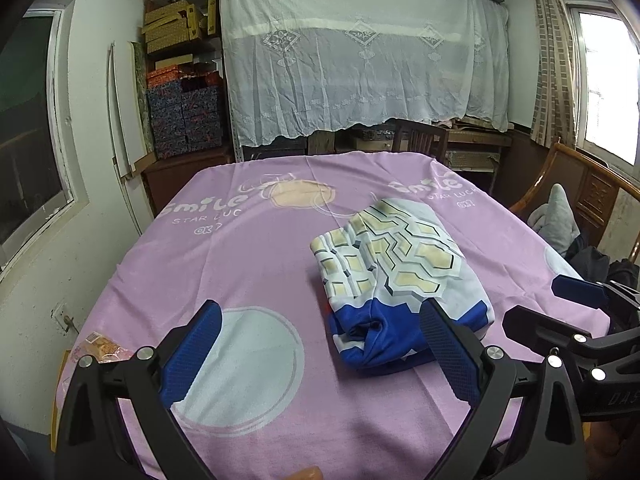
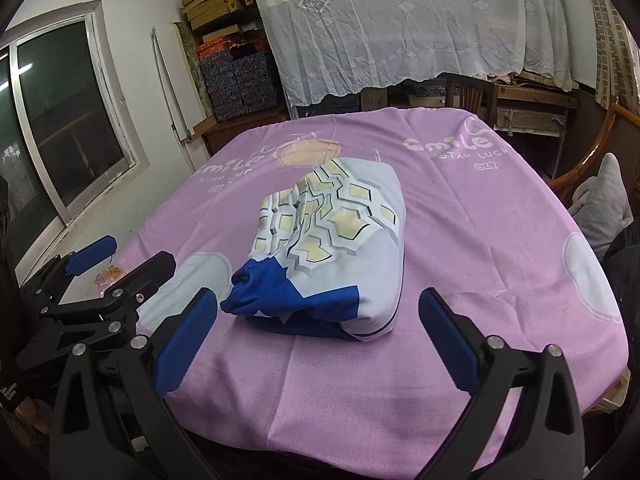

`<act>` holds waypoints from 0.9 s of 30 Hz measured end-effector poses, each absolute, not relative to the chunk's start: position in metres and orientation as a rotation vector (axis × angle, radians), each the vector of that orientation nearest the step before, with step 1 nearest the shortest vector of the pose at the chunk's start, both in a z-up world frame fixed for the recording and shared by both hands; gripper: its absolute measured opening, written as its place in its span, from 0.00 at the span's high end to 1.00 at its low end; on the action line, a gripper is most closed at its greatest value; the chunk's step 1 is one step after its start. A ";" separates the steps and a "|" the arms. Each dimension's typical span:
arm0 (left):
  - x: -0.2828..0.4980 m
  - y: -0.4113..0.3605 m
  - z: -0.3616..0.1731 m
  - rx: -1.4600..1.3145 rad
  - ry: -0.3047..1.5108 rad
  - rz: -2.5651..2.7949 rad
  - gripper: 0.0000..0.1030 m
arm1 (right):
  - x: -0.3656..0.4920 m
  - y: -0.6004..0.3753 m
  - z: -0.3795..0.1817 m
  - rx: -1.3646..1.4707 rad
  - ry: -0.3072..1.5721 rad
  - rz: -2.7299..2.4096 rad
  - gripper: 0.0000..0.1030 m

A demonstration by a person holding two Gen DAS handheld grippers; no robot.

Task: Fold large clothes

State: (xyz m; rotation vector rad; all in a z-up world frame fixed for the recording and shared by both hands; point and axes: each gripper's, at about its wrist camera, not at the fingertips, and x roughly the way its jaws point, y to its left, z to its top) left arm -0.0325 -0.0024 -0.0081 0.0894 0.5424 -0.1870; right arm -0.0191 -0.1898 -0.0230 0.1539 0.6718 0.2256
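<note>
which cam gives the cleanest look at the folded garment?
Right wrist. The folded garment sits centred between the open fingers, with its whole outline, blue end and near edge clear on the pink cloth. In the left wrist view it lies right of centre, and the left gripper's right finger covers its near corner.

Both tongs side by side, left tongs [image 1: 320, 356] and right tongs [image 2: 318, 344] spread wide, empty.
</note>
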 end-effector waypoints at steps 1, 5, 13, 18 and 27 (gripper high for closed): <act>-0.033 -0.003 -0.008 0.092 0.542 -0.188 0.04 | -0.019 -0.190 -0.023 0.155 0.671 0.225 0.04; -0.036 -0.006 -0.008 0.098 0.538 -0.193 0.04 | -0.020 -0.190 -0.022 0.155 0.669 0.225 0.04; -0.037 -0.006 -0.009 0.095 0.539 -0.192 0.04 | -0.024 -0.185 -0.020 0.141 0.658 0.229 0.05; -0.038 -0.006 -0.010 0.094 0.543 -0.189 0.04 | -0.024 -0.184 -0.020 0.141 0.658 0.229 0.05; -0.038 -0.008 -0.011 0.102 0.544 -0.181 0.04 | -0.025 -0.185 -0.022 0.151 0.661 0.230 0.05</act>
